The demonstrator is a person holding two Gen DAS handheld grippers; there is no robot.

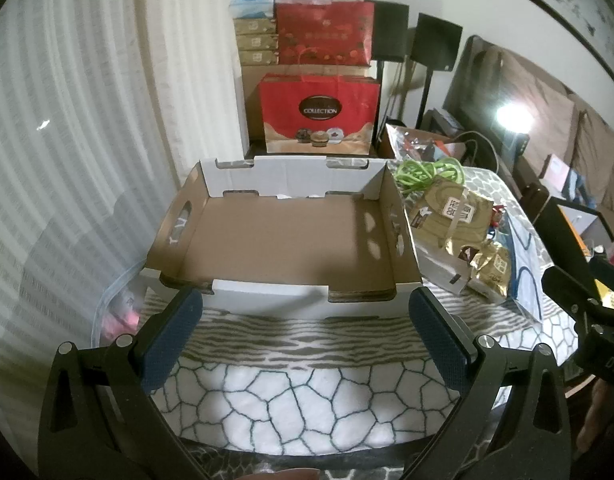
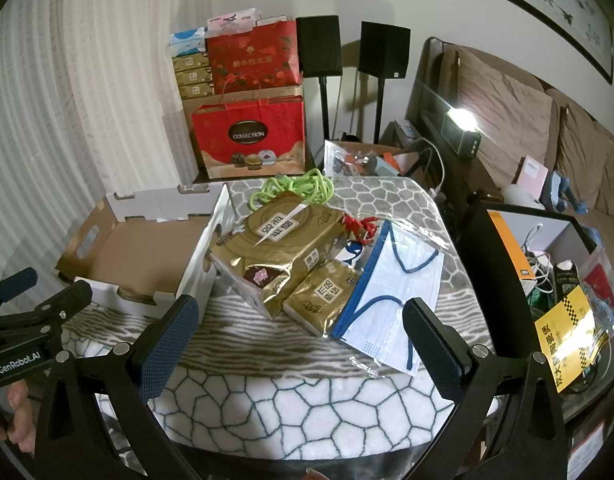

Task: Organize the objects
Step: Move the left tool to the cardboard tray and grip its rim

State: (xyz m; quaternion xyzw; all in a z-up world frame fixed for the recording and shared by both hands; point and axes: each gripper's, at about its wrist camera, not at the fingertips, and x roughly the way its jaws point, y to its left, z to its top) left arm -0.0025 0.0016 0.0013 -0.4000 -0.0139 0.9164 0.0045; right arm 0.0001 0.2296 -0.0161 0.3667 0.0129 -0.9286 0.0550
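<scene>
Left gripper [image 1: 307, 336]: fingers spread wide, nothing between them, over the tabletop's [image 1: 307, 400] near edge.
Right gripper [image 2: 301, 340]: fingers spread wide, gripping nothing.
Cardboard tray [image 1: 283, 236]: empty (open top), at the tabletop's left side.
Large gold tissue pack [image 2: 279, 248]: just beside the tray's right wall.
Small gold tissue pack [image 2: 321, 300]: touching the large one, nearer the front edge.
Bagged face mask [image 2: 391, 292]: right of the packs.
Green cable [image 2: 295, 190]: coiled at the far edge.
</scene>
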